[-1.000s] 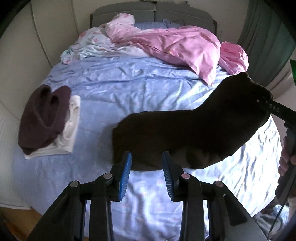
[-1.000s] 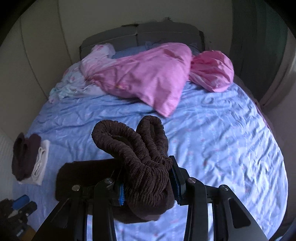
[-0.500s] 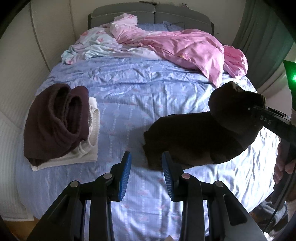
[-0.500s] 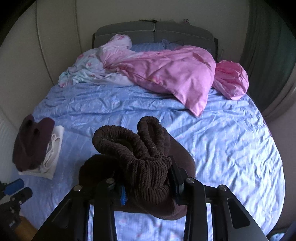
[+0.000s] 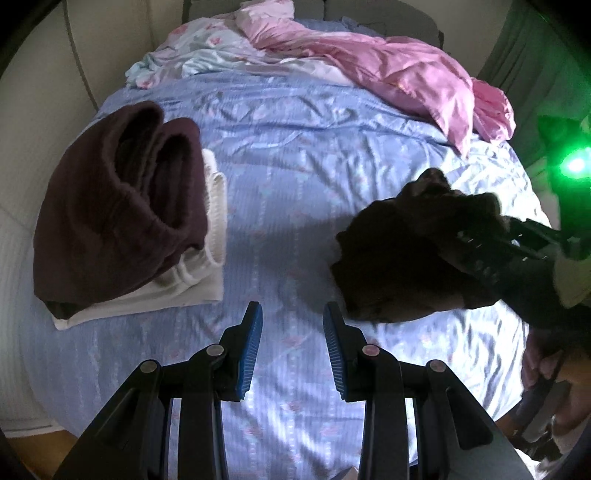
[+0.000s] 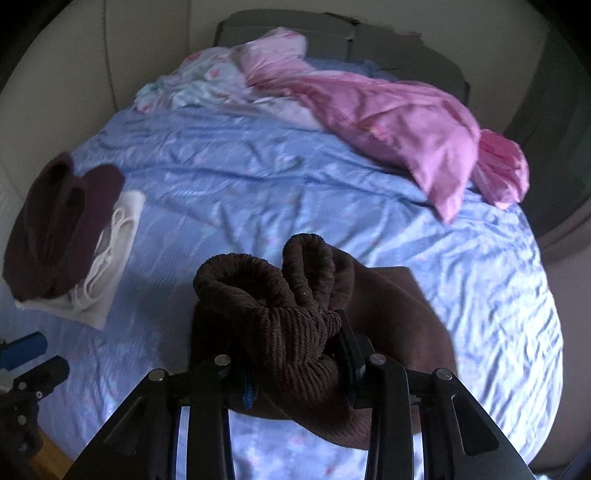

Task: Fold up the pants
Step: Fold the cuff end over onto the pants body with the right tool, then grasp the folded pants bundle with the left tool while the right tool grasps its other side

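Observation:
The dark brown ribbed pants [image 6: 291, 332] are bunched and folded, clamped at the waistband in my right gripper [image 6: 295, 354] and held just above the blue bed sheet [image 6: 258, 184]. In the left wrist view the same pants [image 5: 406, 266] hang at the right from the right gripper [image 5: 491, 251]. My left gripper [image 5: 292, 332] is open and empty over the sheet, left of the pants. The left gripper's blue pads [image 6: 26, 349] show at the left edge of the right wrist view.
A pile of folded clothes, maroon [image 5: 118, 206] on top of white [image 5: 199, 284], lies on the bed's left side. A pink duvet [image 5: 399, 77] and pale floral bedding [image 5: 192, 55] lie crumpled by the grey headboard [image 6: 332, 33]. Green curtain [image 5: 517, 55] at the right.
The right gripper has drawn the pants rightward into a tighter folded bundle. My left gripper has moved left toward the folded pile, still open.

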